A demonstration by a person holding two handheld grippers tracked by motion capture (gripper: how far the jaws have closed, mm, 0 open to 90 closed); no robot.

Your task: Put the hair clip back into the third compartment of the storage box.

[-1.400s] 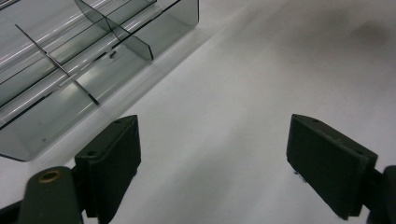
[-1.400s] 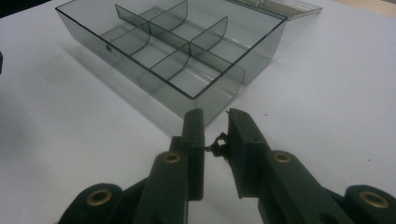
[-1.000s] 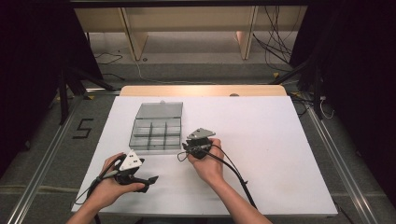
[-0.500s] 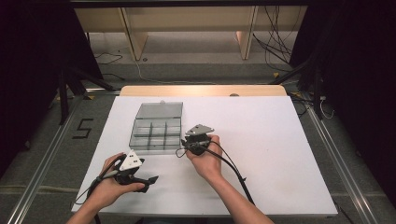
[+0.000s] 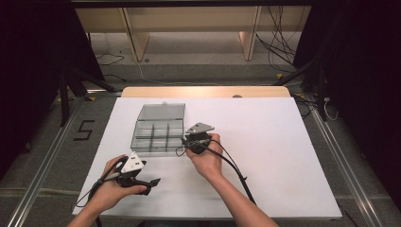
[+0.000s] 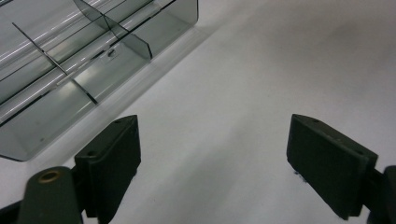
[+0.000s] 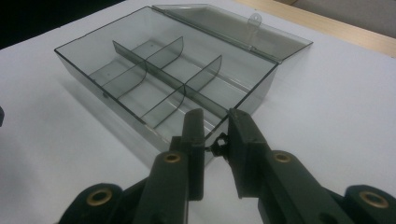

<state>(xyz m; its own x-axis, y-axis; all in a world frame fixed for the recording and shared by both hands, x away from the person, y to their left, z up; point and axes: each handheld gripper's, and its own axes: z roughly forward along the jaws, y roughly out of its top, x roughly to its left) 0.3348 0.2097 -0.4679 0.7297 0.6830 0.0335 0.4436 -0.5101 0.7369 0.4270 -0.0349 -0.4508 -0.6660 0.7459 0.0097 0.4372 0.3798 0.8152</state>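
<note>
A clear grey compartment box (image 5: 158, 135) lies on the white table with its lid folded back. In the right gripper view its dividers (image 7: 163, 74) stand bare, with no contents visible. My right gripper (image 5: 188, 141) sits at the box's near right corner. Its jaws (image 7: 215, 126) are shut on a small black part (image 7: 218, 143), too small to identify. My left gripper (image 5: 149, 182) rests near the table's front edge, below the box. Its jaws (image 6: 212, 140) stand wide open over bare table, with the box's corner (image 6: 70, 60) to their upper left.
The white table top (image 5: 265, 142) spreads wide to the right of the box. A wooden strip (image 5: 203, 91) borders its far edge. Cables trail from both grippers toward the front edge. Shelving and floor cables lie beyond the table.
The right gripper has edged slightly up the table toward the box's near right corner. The left hand and its gripper have stayed put.
</note>
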